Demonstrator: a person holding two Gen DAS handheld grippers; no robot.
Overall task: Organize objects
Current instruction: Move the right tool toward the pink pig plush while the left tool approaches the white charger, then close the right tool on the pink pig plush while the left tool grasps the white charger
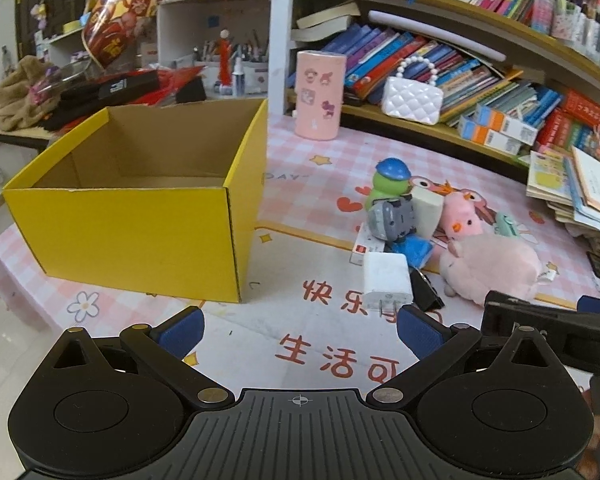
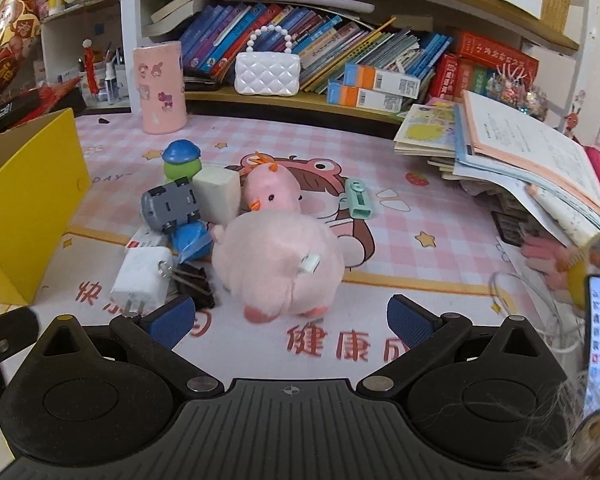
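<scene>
Left wrist view: left gripper [image 1: 300, 330] fingers apart, empty, hovering over the mat; yellow box [image 1: 140, 200] stands open, left of the toy pile.

Right wrist view: right gripper [image 2: 292, 320] fingers apart, empty, facing the pink plush [image 2: 276, 264], which lies near, unheld. Judged soft, light, compressible; grip across its body.

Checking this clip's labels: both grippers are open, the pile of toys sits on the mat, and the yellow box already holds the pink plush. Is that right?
Not quite. The yellow box is empty in the left wrist view; the pink plush lies on the mat in the pile. The left gripper and right gripper are open, as stated.
</scene>
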